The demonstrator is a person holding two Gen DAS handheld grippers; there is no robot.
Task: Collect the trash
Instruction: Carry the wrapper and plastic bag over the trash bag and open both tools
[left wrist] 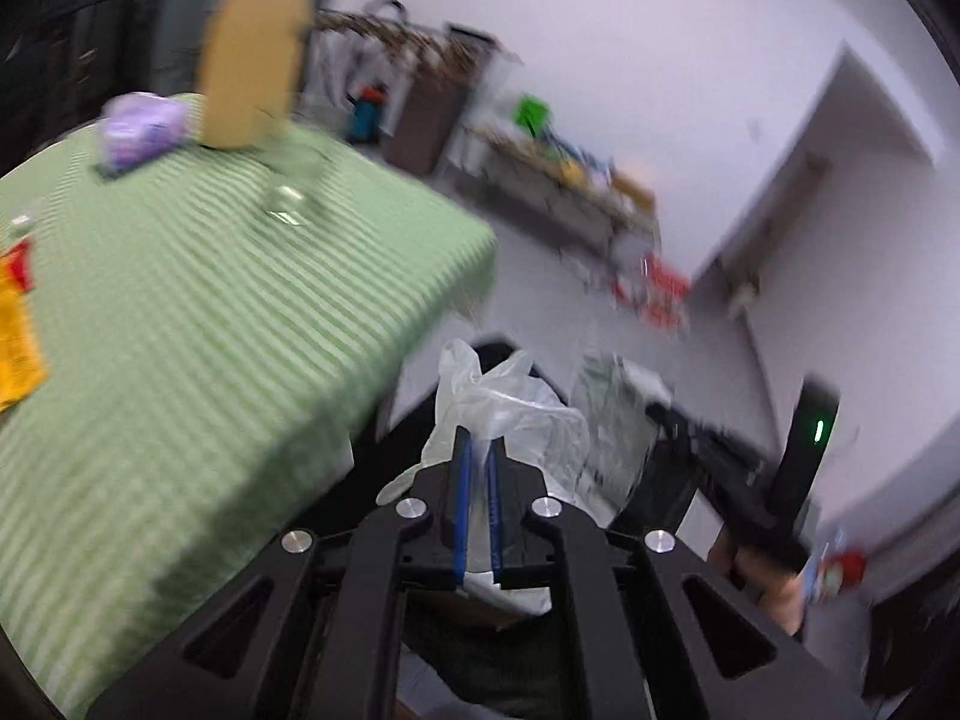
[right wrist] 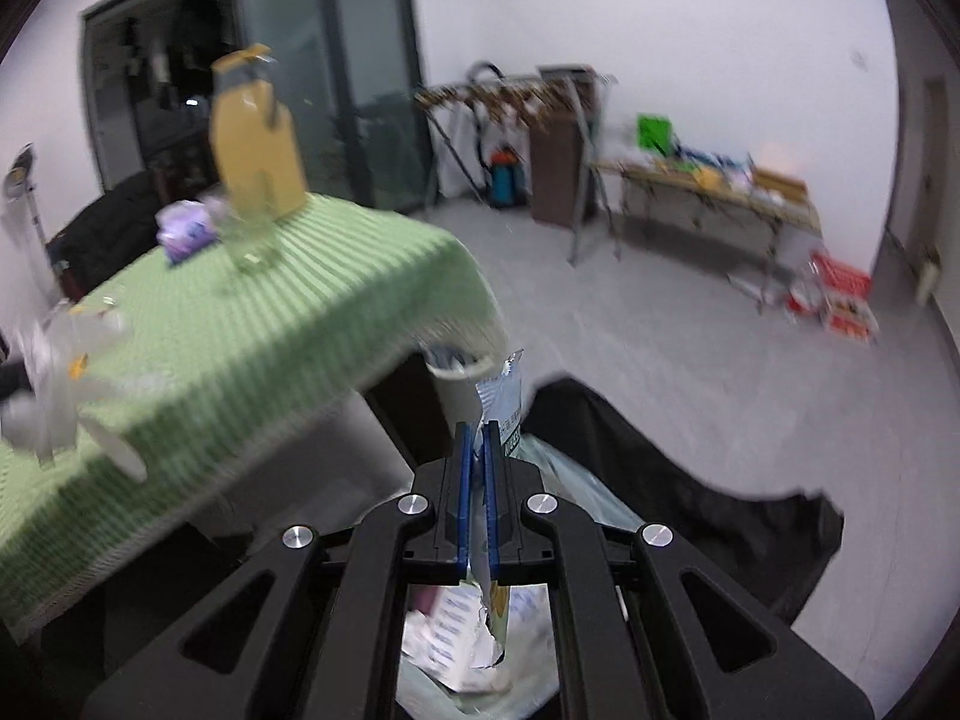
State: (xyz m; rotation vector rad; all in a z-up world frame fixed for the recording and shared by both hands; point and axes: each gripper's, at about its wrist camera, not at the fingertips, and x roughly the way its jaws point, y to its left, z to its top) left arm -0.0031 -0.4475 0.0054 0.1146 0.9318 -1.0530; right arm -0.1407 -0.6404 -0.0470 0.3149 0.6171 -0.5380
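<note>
Trash is pinched in both grippers. Left gripper (left wrist: 478, 441), low centre of its own view, is clamped on a crumpled clear plastic bag (left wrist: 504, 414) that bulges up past the blue fingertips (left wrist: 461, 450). Right gripper (right wrist: 478, 433), low centre of its view, is clamped on a torn blue-and-white wrapper (right wrist: 501, 399); the wrapper sticks up above the pads and hangs ragged below them.

Under and right of the right gripper: a black trash bag (right wrist: 708, 480), mouth open, pale wrappers and paper visible inside.

Green striped tablecloth (left wrist: 180, 312) fills the left of both views. On it, toward upper left: a yellow carton (right wrist: 258, 144), a purple packet (right wrist: 186, 231), a clear glass (right wrist: 252, 246), heavily blurred. An orange-and-red wrapper (left wrist: 15, 330) lies at the left edge of the left wrist view.

Lower right of the left view: a hand (left wrist: 774, 582) on the other black tool. Far cluttered bench (right wrist: 714, 192) at upper right.
</note>
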